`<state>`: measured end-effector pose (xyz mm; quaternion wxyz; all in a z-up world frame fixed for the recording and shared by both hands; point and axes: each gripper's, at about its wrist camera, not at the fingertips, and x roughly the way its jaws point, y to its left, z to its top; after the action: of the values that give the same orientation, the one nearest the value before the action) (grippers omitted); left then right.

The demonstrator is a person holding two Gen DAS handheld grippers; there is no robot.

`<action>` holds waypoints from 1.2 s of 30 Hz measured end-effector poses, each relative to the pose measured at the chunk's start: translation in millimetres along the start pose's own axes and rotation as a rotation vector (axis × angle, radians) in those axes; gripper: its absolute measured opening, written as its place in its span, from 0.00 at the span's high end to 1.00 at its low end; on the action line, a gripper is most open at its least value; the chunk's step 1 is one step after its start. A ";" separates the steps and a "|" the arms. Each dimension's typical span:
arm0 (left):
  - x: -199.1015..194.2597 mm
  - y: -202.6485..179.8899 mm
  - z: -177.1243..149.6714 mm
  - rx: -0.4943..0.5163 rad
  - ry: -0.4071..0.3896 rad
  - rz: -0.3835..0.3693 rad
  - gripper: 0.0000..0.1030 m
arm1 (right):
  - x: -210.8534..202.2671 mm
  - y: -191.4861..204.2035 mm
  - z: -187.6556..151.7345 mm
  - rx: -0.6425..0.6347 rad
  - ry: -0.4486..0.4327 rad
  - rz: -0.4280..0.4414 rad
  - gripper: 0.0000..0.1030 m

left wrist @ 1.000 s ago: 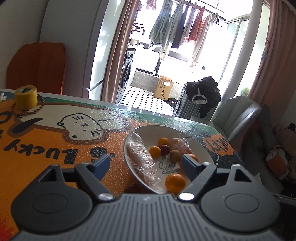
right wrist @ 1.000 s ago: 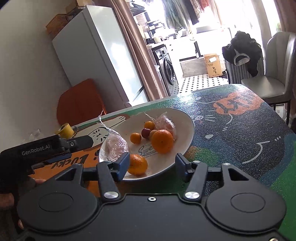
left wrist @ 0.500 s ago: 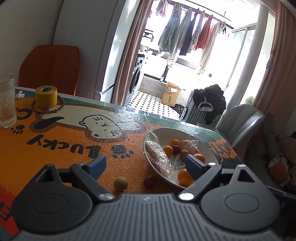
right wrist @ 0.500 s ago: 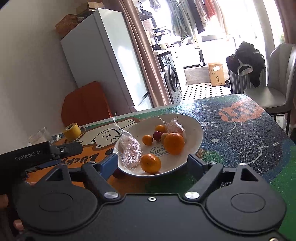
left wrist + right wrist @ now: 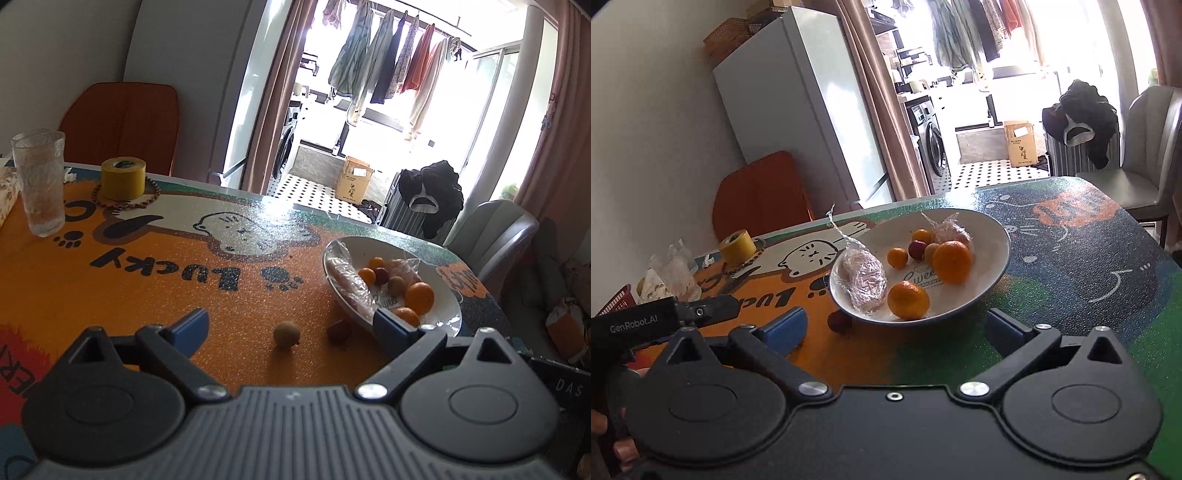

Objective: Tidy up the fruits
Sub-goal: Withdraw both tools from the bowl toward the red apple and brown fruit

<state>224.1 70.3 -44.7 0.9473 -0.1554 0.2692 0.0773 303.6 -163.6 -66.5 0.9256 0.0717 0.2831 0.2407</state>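
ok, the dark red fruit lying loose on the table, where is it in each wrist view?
Left wrist: red fruit low, right of centre, beside a brown fruit.
Right wrist: red fruit left of centre, under the plate's near rim.
Shared landmark: the white plate.

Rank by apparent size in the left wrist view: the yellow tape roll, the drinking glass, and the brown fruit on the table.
1. drinking glass
2. yellow tape roll
3. brown fruit, smallest despite being nearest the camera
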 end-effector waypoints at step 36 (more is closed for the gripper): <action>42.7 34.1 -8.6 0.024 0.124 -0.024 0.47 | 75.5 41.5 -9.6 0.005 0.185 0.107 0.55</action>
<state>248.0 102.2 -83.1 0.9315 -0.1518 0.3264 0.0531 336.1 -90.7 -100.2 0.8811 0.0663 0.3638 0.2949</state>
